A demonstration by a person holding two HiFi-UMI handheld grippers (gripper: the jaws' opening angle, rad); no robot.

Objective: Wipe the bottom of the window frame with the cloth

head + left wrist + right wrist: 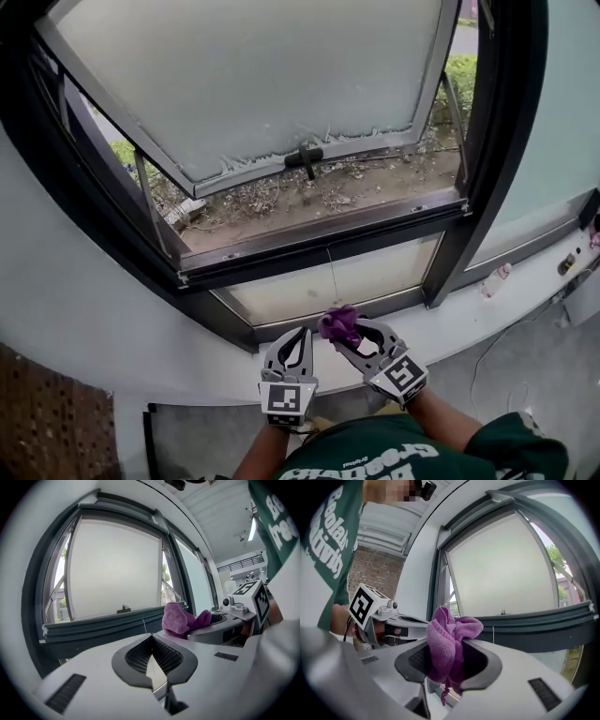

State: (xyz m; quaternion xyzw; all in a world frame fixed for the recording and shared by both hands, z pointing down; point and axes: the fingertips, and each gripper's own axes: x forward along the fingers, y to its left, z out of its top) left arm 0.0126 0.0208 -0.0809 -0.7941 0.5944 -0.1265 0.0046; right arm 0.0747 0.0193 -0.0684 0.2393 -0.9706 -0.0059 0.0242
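1. The dark window frame (323, 234) has its frosted sash (262, 75) swung outward. The frame's bottom rail runs across the middle of the head view.
2. The right gripper (349, 336) is below the window frame's bottom rail, in front of the fixed lower pane (309, 286). Its jaws are clamped on the purple cloth (339, 323).
3. In the right gripper view, the cloth (447, 644) fills the gap between the jaws of the right gripper (449, 657). A bunched fold rises above the tips and a thin tail hangs under them.
4. The cloth is held below the window frame's bottom rail, not on it.
5. The left gripper (302, 334) is also below the window frame, just beside the right one. Its jaws are closed with nothing between them.
6. In the left gripper view, the ribbed pads of the left gripper (151, 638) meet at the tips, and the cloth (180, 619) shows beyond them.
7. A white ledge (487, 319) runs below the window frame.
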